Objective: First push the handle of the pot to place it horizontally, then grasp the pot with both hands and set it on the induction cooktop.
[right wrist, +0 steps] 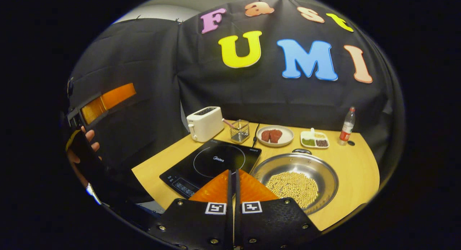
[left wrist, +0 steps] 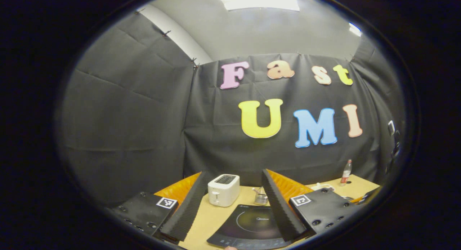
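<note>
Pot (right wrist: 295,179) near edge hidden behind right claw (right wrist: 233,178).

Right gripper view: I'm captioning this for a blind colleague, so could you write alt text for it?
A steel pot holding pale beans sits on a wooden table, to the right of a black induction cooktop. The right gripper, jaws closed together, points between them. Behind stand a white toaster, a plate of meat and a bottle.

My right gripper (right wrist: 233,178) at bottom centre with fingers pressed together and nothing between, steel pot (right wrist: 297,181) of beans right of it on the table (right wrist: 360,170), black cooktop (right wrist: 212,163) centre, toaster (right wrist: 204,123) behind, my other gripper (right wrist: 104,98) and hand (right wrist: 84,145) at left
</note>
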